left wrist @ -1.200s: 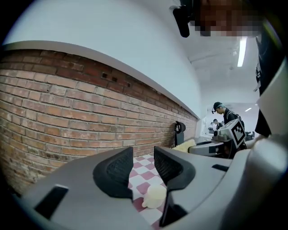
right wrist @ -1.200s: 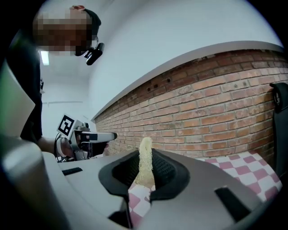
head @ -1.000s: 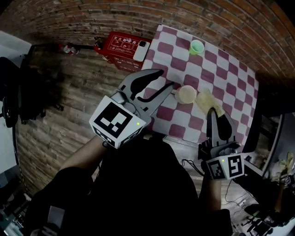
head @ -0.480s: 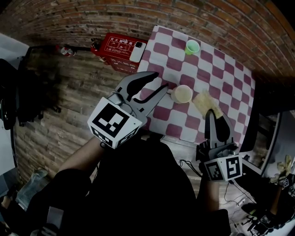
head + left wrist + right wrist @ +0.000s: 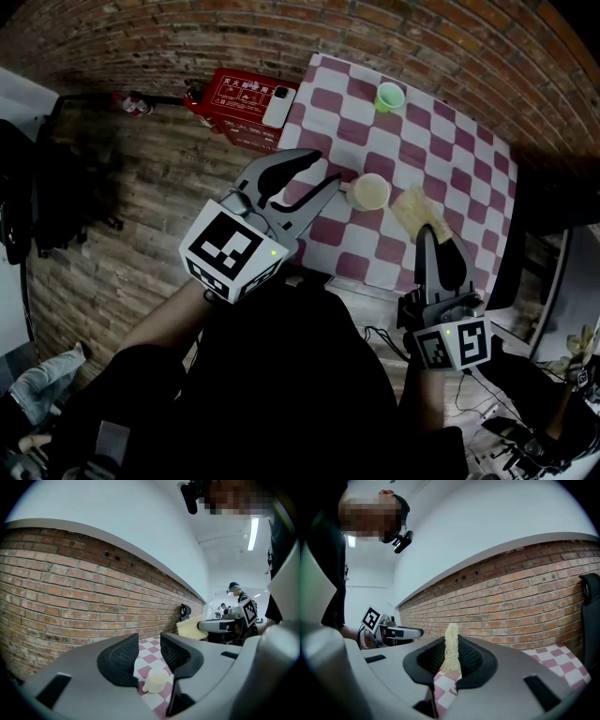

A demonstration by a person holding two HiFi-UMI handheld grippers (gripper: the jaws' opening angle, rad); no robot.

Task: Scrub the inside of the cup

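A cream cup [image 5: 370, 191] stands upright on the pink-and-white checkered table [image 5: 441, 150]. My left gripper [image 5: 319, 175] is open, raised just left of the cup; in the left gripper view the cup [image 5: 156, 680] shows low between the jaws, untouched. My right gripper [image 5: 439, 232] is shut on a yellow sponge cloth [image 5: 415, 208], which hangs right of the cup. In the right gripper view the cloth [image 5: 452, 649] stands pinched between the pads. The left gripper view also shows the cloth [image 5: 191, 628] in the right gripper.
A green cup [image 5: 389, 96] stands near the table's far edge. A red box [image 5: 246, 97] with a white phone [image 5: 278, 105] on it lies on the wood floor left of the table. A brick wall [image 5: 281, 23] runs behind. A dark chair [image 5: 589, 611] stands at the right.
The view has shifted a little; both grippers keep nearly the same places beside the cup. The right gripper still grips the cloth.
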